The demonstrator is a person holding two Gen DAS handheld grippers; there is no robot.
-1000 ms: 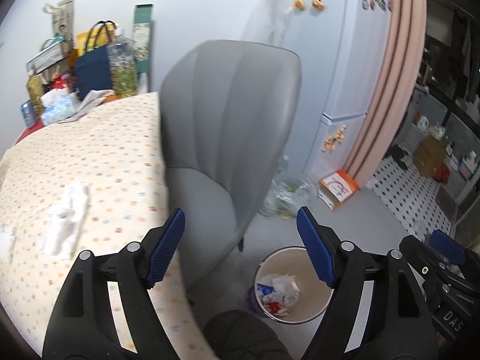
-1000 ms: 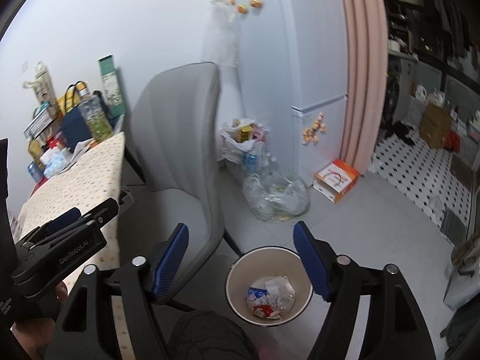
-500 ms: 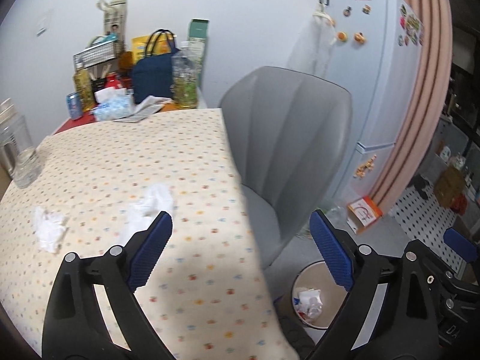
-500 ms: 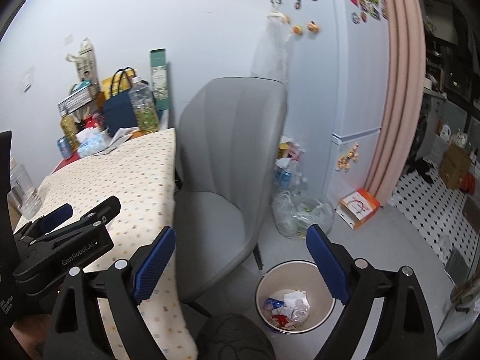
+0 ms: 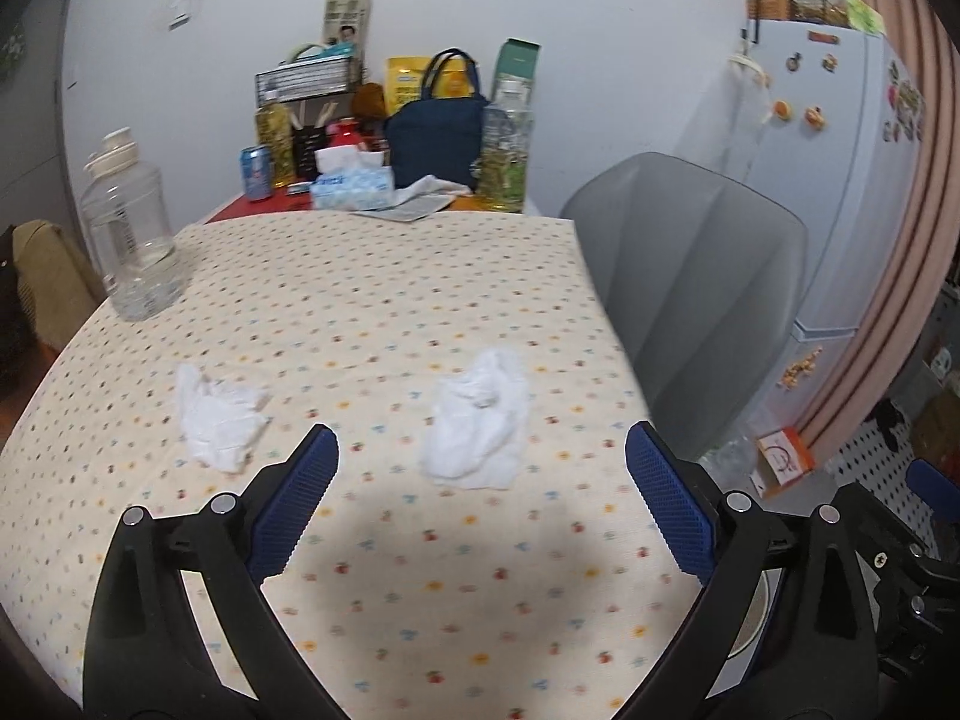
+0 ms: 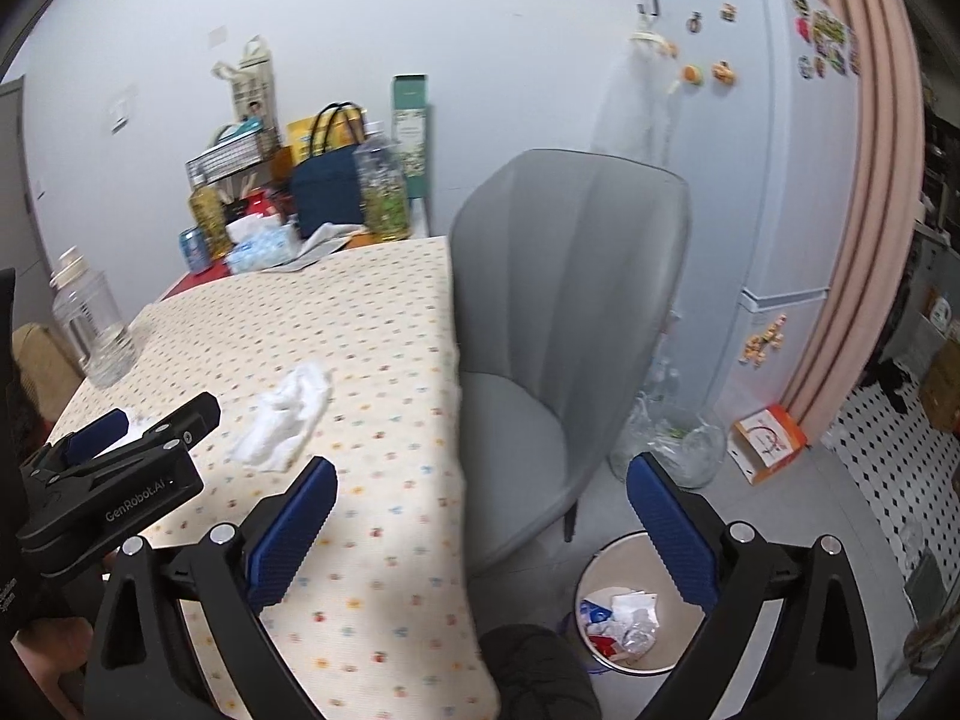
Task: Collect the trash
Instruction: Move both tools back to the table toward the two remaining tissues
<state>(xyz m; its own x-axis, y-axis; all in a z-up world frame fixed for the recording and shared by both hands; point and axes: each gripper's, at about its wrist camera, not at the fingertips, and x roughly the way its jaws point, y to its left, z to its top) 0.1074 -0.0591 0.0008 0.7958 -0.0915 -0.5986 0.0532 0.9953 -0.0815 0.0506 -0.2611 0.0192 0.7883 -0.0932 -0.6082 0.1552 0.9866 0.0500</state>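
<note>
left gripper point(image 5: 480, 456): jaws spread wide, nothing in them, hovering over the table point(image 5: 372, 300) w/ the nearer tissue just ahead of the tips
right gripper point(image 6: 480, 492): also spread wide & empty, hangs past the table's corner, above the floor by the chair
trash left: 2 crumpled white tissues on the dotted cloth – right tissue point(image 5: 477, 420) near the chair-side edge, left tissue point(image 5: 219, 417) well apart from it, toward the other side
trash done: bin point(image 6: 636, 606) on the floor already has wrappers & paper in it, so I'd say the job is partway, 2 pieces to go as far as I can see
next, prob: left tongs drop onto the right tissue, pinch, carry over the edge to the bin
edges: table edge runs just beside the right tissue; grey chair point(image 6: 564, 324) sits tight against that side, bin beyond it near its leg
open room: cloth around both tissues is bare, approach from above looks free; clear jug point(image 5: 129, 234) stands far-left, clutter (bag, bottles, tissue box) along the back wall, none near the path
watch: carry route to the bin passes the chair seat, and a knee shows low in the right view beside the bin
</note>
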